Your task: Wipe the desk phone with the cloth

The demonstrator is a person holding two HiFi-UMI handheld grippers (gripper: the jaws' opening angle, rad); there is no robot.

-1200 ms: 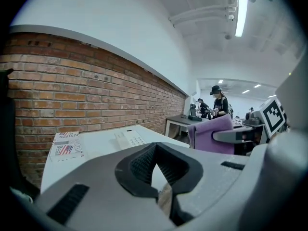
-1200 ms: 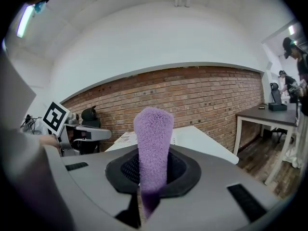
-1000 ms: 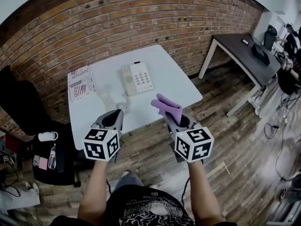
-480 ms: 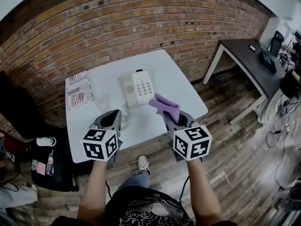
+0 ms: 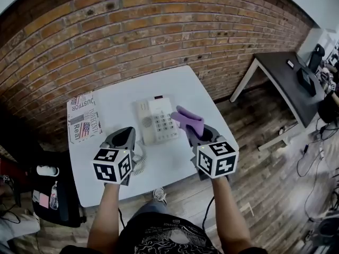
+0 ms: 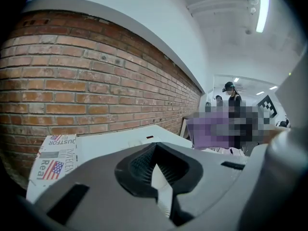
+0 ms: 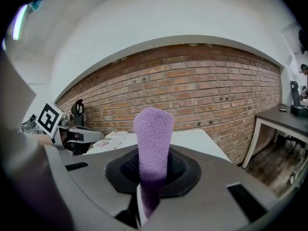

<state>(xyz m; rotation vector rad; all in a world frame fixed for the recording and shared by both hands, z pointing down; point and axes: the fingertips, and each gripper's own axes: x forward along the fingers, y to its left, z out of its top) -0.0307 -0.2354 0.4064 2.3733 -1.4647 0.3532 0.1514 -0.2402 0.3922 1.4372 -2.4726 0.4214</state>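
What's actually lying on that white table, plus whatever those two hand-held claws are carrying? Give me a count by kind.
Desk phone: 1
Newspaper: 1
Purple cloth, clamped in the right gripper: 1
Total: 3

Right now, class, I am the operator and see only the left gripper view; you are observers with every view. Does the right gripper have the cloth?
Observer: Yes, the right gripper is shut on the purple cloth, which stands up between its jaws.
Operator: Is the cloth touching the phone?
Observer: The head view shows it over the desk phone's right edge; contact cannot be told.
Operator: Where is the cord?
Observer: The coiled cord lies beside the left gripper.
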